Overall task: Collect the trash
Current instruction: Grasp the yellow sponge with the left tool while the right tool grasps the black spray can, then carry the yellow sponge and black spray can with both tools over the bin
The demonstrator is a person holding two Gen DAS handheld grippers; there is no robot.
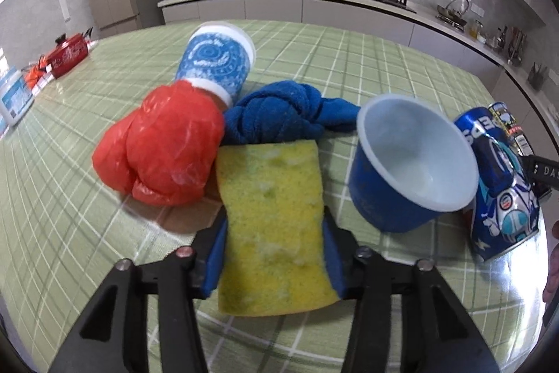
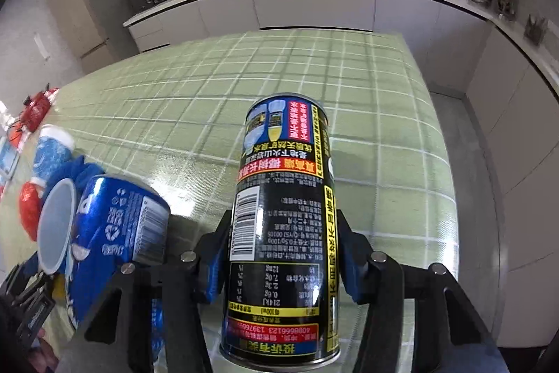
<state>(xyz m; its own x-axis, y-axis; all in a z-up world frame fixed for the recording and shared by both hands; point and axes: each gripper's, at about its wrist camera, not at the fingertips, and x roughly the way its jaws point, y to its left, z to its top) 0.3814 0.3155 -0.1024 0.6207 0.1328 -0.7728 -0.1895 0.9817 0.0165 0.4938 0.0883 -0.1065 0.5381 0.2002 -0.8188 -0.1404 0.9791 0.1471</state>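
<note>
The green checked tablecloth-covered table (image 2: 349, 86) is being worked from its near side, with wide bare cloth lying beyond and to the right, up to the far edge and the right edge. The tall black printed drink can (image 2: 283, 233) is being gripped by the right gripper (image 2: 279, 264), blue pads pressed on both flanks; it is best raised straight, since the crushed blue soda can (image 2: 115, 226) is lying just beside it on the left. The flat yellow sponge (image 1: 272, 226) is being pinched across its width by the left gripper (image 1: 272, 257), pads denting its edges. Its lift is judged tight: the red crumpled plastic bag (image 1: 160, 149) is touching it, the blue knotted cloth (image 1: 279, 114) is butting its far end, and the blue white-lined cup (image 1: 412, 159) is leaning near on the right.
</note>
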